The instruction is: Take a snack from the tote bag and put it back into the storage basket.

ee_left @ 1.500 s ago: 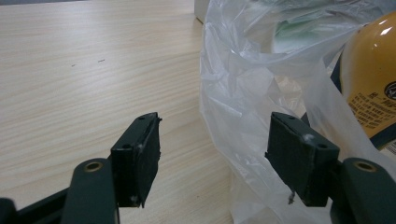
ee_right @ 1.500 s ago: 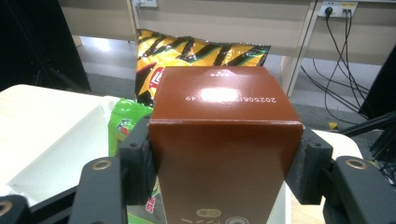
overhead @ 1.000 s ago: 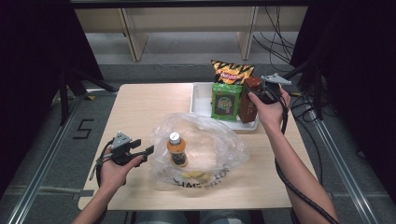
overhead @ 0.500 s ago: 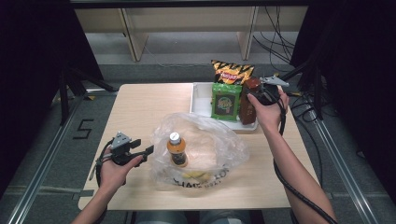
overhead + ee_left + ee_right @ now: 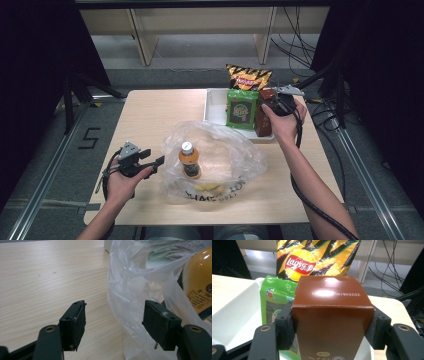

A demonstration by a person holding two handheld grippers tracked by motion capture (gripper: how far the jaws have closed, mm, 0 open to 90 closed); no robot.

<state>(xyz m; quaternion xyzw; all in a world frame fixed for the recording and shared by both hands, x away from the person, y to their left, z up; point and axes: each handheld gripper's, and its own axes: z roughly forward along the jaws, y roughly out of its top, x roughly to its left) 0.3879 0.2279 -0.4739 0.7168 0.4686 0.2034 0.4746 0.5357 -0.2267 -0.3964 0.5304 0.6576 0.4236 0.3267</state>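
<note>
A: Nothing much moved since earlier; right gripper [image 5: 332,332] sits at the tray, same spot.
B: Grip?
A: Clamped on brown carton [image 5: 332,322], standing in white tray [image 5: 216,107] beside green packet [image 5: 241,108].
B: Left gripper [image 5: 115,325]?
A: Jaws apart, at plastic bag [image 5: 135,290] edge, gripping nothing.

A bottle [image 5: 189,159] stands inside the bag [image 5: 220,150] at the desk's [image 5: 150,120] front. Behind it, the tray [image 5: 214,106] holds a pouch [image 5: 240,109], with the carton [image 5: 264,117] to its right.
</note>
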